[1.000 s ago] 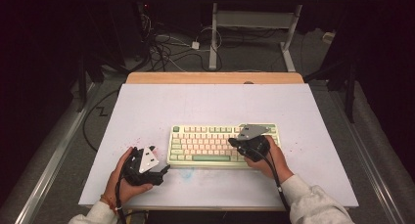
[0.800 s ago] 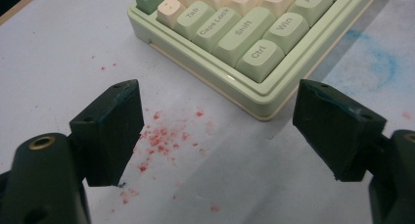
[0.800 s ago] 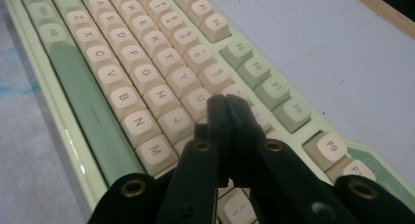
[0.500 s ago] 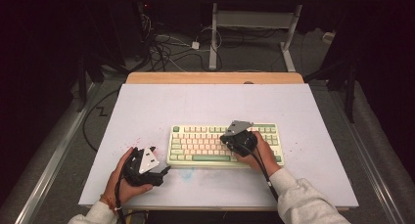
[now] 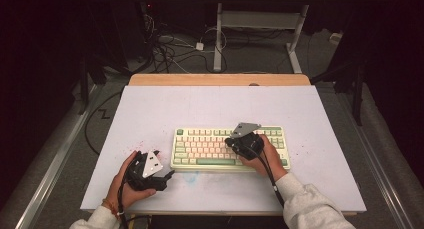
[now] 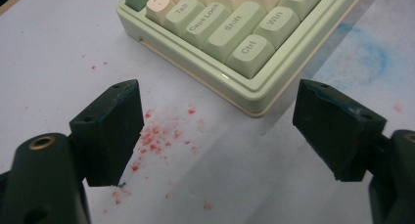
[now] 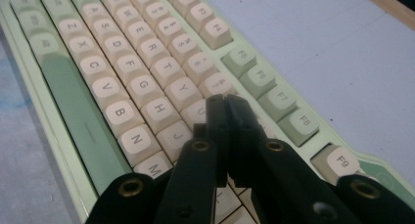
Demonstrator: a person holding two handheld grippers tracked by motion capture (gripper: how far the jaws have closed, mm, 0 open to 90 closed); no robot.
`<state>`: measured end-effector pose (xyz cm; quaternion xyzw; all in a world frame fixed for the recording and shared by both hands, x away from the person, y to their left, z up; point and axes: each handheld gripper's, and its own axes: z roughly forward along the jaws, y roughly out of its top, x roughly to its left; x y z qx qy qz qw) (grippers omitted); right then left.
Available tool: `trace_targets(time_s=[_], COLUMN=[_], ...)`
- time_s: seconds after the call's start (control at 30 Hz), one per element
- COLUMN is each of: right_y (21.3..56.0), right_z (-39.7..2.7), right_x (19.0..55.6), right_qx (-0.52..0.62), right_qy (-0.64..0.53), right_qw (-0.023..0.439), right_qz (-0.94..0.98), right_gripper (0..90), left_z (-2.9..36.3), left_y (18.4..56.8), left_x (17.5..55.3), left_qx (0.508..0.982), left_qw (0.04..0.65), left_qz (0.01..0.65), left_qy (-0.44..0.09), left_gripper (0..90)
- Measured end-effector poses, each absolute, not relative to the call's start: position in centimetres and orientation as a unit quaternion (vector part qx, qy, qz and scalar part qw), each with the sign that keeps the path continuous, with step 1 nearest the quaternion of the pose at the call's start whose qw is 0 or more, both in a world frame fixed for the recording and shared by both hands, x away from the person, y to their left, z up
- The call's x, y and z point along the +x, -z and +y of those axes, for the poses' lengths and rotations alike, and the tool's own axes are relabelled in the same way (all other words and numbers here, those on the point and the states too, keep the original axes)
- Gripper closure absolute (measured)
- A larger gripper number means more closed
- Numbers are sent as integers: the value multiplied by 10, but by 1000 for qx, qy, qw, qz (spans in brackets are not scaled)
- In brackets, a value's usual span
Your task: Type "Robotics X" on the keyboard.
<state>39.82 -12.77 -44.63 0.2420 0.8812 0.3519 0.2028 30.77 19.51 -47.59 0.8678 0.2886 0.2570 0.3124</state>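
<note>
A pale bench [image 5: 150, 114] carries a green-and-cream keyboard [image 5: 210, 146] near its front edge. The left gripper [image 6: 215, 121], fingers spread wide and empty, faces the corner keys Tab, Caps Lock, Shift, Ctrl. The right gripper [image 7: 226, 104], fingers pressed together holding nothing, tips over U beside Y, H, J.

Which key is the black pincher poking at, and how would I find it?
Start at the keyboard on the white table. Find the row of letters with Y, then look just past it, where the shut right gripper points its tips. That key is cream like its neighbours, but its letter is hidden behind the tips.
</note>
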Motion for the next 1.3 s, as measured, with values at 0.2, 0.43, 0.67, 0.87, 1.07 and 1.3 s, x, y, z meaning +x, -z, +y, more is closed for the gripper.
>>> trace_targets(time_s=[0.2,0.43,0.67,0.87,1.07,1.3], right_y=[438,429,421,415,413,411], right_z=[-135,-142,-147,-152,-158,-168], right_x=[394,388,380,373,365,354], right_qx=[249,246,245,239,244,245], right_qy=[-382,-405,-422,-431,-431,-437], right_qw=[208,219,238,258,281,295], right_qz=[865,853,840,831,822,814], right_gripper=[841,742,546,370,276,240], left_z=[195,195,194,195,195,196], left_y=[476,476,477,477,476,474], left_x=[308,308,307,308,307,306], left_qx=[869,870,871,872,871,863], left_qw=[309,308,306,305,306,324], left_qz=[289,288,288,290,292,299], left_qy=[-258,-254,-253,-252,-252,-247], left_gripper=[182,182,181,181,182,215])
